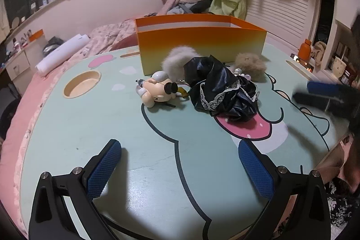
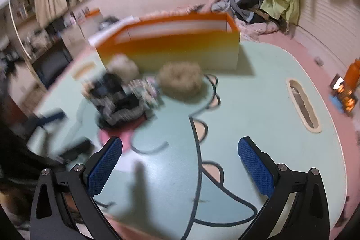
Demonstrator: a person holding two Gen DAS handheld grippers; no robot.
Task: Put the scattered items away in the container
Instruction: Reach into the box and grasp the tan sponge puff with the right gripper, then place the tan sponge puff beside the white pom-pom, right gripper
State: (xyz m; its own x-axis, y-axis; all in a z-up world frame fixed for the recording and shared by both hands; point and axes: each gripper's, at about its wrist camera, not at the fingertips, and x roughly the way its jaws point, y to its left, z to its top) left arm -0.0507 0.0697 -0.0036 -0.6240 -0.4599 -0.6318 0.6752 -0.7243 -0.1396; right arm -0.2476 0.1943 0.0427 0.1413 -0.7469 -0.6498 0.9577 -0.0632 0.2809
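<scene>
An orange-to-yellow box (image 1: 200,44) stands open at the back of the mint cartoon table (image 1: 90,123). In front of it lie a pig figurine (image 1: 155,88), a grey fur pompom (image 1: 175,60), a crumpled black lace-trimmed garment (image 1: 222,89) and a tan fur ball (image 1: 250,65). My left gripper (image 1: 180,163) is open and empty, well short of them. The other gripper (image 1: 324,93) shows blurred at the right edge. In the blurred right wrist view I see the box (image 2: 171,48), tan ball (image 2: 180,80) and garment (image 2: 121,98). My right gripper (image 2: 180,161) is open and empty.
A round recess (image 1: 82,83) is sunk in the table's left side, and an oval slot (image 2: 303,102) in its right side. A rolled white sheet (image 1: 63,53) lies on the pink bedding. An orange bottle (image 1: 304,50) stands at the far right.
</scene>
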